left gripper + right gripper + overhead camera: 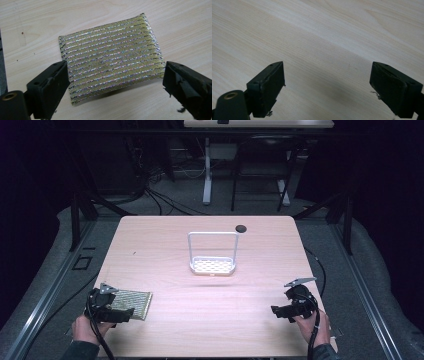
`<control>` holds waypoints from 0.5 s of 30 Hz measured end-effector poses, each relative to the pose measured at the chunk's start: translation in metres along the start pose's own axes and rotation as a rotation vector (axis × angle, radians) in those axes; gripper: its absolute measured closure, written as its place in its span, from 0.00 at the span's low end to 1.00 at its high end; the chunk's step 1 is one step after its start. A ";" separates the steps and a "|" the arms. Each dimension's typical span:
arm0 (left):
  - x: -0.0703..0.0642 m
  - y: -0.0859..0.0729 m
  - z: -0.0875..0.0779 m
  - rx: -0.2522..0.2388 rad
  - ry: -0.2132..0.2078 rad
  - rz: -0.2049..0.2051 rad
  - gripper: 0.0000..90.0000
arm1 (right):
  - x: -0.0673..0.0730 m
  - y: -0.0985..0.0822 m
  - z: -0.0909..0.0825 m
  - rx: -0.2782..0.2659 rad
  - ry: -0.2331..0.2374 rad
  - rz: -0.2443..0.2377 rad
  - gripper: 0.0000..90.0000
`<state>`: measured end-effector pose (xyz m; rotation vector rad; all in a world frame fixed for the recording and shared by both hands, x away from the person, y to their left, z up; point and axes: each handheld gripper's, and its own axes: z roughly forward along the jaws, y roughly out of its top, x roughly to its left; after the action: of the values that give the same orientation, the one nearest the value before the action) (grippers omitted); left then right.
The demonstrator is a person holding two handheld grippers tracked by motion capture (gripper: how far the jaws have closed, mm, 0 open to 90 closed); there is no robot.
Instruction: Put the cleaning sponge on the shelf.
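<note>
Left gripper view: left tongs [115, 82] spread wide around sponge [111, 57], not yet gripped; right tongs [327, 87] gaping over bare tabletop [324, 30]; rack [212, 254] empty.

Table centre: white wire-handled perforated rack [212, 262] stands upright, open wood on all sides.
Far edge: small black round disc [241, 228].
Near-left corner: flat gold glittery striped sponge [110, 56].
Near-right corner: bare.

Glittery ribbed woven sponge [111, 56], matt pale wood-grain table [165, 245], white perforated rack [212, 264]
</note>
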<state>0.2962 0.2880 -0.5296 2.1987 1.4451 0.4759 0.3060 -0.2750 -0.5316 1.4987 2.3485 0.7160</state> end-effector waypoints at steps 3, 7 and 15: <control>0.002 0.001 0.001 0.001 -0.006 -0.005 0.10 | 0.000 0.000 0.000 0.001 -0.001 -0.002 0.13; 0.003 0.003 0.005 0.004 -0.010 -0.013 0.16 | 0.001 0.001 0.001 0.004 0.000 -0.004 0.13; 0.001 0.006 0.008 0.018 -0.011 -0.004 0.21 | 0.003 0.001 0.000 0.011 -0.001 -0.011 0.14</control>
<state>0.3055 0.2848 -0.5332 2.2087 1.4526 0.4509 0.3058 -0.2719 -0.5312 1.4889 2.3621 0.6996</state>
